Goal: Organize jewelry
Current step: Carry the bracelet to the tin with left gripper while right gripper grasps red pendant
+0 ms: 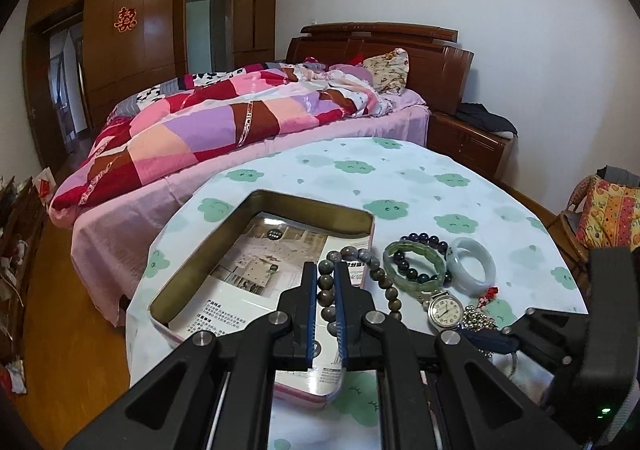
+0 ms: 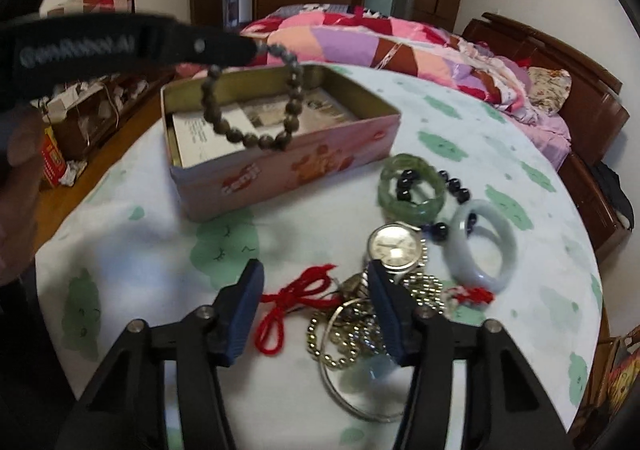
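My left gripper (image 1: 326,270) is shut on a grey-brown bead bracelet (image 1: 352,252). In the right wrist view that bracelet (image 2: 256,137) hangs over the open pink tin (image 2: 280,177), which has a printed leaflet inside. My right gripper (image 2: 316,270) stands open just above a red cord (image 2: 296,290), and its pads touch nothing. Its right finger is over a pile of gold beads (image 2: 340,346) and a thin silver bangle (image 2: 352,402). Beyond lie a watch (image 2: 394,246), a green bangle (image 2: 412,185), dark beads (image 2: 456,185) and a pale jade bangle (image 2: 484,246).
The round table (image 1: 400,177) wears a white cloth with green clouds. A bed with a patchwork quilt (image 1: 240,121) stands close behind it, and a chair with a bright cushion (image 1: 608,217) is at the right. A person's hand (image 2: 20,177) shows at the left edge.
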`<state>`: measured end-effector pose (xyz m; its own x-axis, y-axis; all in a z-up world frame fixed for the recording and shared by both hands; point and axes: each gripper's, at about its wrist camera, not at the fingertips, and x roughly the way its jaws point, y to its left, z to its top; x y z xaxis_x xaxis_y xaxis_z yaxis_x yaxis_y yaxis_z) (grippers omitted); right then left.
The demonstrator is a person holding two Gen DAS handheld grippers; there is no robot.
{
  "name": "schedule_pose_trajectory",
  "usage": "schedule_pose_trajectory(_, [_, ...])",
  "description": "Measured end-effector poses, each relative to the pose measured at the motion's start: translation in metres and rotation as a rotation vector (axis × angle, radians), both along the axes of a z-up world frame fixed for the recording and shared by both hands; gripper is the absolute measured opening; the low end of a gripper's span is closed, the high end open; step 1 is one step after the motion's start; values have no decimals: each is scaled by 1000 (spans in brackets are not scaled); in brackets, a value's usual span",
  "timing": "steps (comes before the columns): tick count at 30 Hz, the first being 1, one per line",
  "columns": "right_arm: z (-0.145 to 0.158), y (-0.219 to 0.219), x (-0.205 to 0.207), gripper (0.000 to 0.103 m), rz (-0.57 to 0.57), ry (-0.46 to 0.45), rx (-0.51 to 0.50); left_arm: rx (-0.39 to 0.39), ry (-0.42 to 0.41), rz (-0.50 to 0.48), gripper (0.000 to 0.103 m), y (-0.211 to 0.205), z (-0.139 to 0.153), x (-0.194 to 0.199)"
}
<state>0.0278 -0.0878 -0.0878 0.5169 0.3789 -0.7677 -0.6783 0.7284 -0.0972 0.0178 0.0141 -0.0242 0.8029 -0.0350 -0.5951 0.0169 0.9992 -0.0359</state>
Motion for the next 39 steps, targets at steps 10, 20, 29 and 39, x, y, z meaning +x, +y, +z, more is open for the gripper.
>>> schedule_pose_trajectory(10, [19,-18,0,3,-34,-26,59,-27,-9,30,7,14,3,-1])
schedule_pose_trajectory(20, [48,-21,7,3,-45,-35,107,-35,-19,41,7,23,9,-2])
schedule_pose_trajectory(29, [18,-8,-13,34,-4,95,38,-25,-5,73,7,32,10,-4])
schedule_pose_trajectory(39, [-7,-4,-11,11,-29,124,-59,-28,8,87,7,36,5,-3])
